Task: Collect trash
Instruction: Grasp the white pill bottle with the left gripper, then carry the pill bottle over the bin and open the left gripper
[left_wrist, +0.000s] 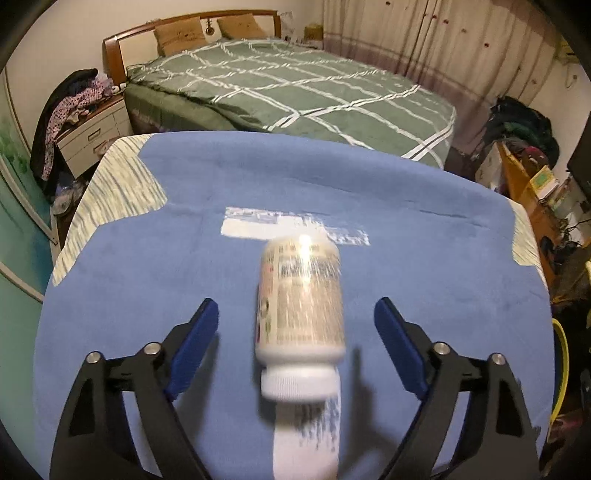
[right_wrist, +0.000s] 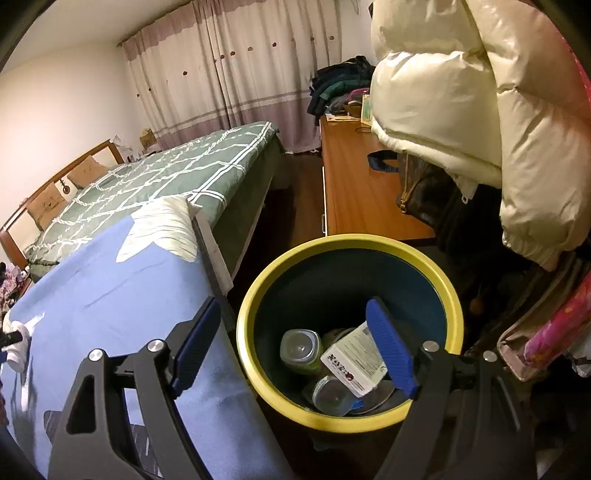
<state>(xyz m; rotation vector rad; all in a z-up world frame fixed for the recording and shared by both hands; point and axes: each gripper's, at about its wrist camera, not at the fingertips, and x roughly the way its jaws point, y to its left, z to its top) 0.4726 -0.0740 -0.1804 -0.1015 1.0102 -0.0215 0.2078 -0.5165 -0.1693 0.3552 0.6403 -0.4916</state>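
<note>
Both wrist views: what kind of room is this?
Most likely a lived-in home bedroom: a bed with a green checked cover and wooden headboard, a nightstand piled with clothes, and floor-length curtains. A yellow-rimmed trash bin stands beside the blue-covered table.

Open blue cloth (left_wrist: 147, 258) is lying free around the white capped plastic bottle (left_wrist: 300, 295); the yellow-rimmed round bin (right_wrist: 255, 295) is standing open-topped, partly filled.

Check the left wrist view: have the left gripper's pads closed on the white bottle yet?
No: the white bottle lies on the blue cloth between the left gripper's pads, with a clear gap on each side.
</note>
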